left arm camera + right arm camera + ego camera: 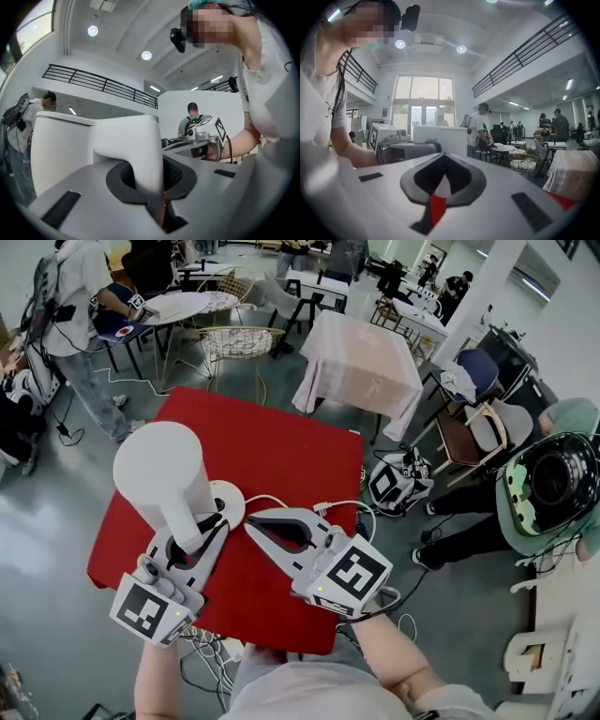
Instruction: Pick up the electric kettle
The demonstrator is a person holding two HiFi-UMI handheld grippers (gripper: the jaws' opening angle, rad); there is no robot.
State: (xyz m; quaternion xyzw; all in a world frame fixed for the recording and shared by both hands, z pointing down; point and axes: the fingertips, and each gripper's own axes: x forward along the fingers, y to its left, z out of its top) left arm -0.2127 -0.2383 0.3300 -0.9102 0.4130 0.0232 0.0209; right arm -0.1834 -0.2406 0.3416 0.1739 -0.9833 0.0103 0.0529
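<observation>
A white electric kettle (164,474) hangs above the red table (281,451), lifted off its round white base (230,502). My left gripper (208,521) is shut on the kettle's handle (145,159), which fills the gap between its jaws in the left gripper view. The kettle body (65,150) stands upright to the left of the handle. Just right of the base, my right gripper (255,527) is shut, its tips touching and nothing between them. The right gripper view shows the kettle (440,136) and the left gripper (389,138) straight ahead.
A white cable (328,507) runs from the base toward the table's right edge. On the floor right of the table lies a marker-cube device (398,482). Farther back are a cloth-covered table (361,357), a wire chair (239,341) and several people.
</observation>
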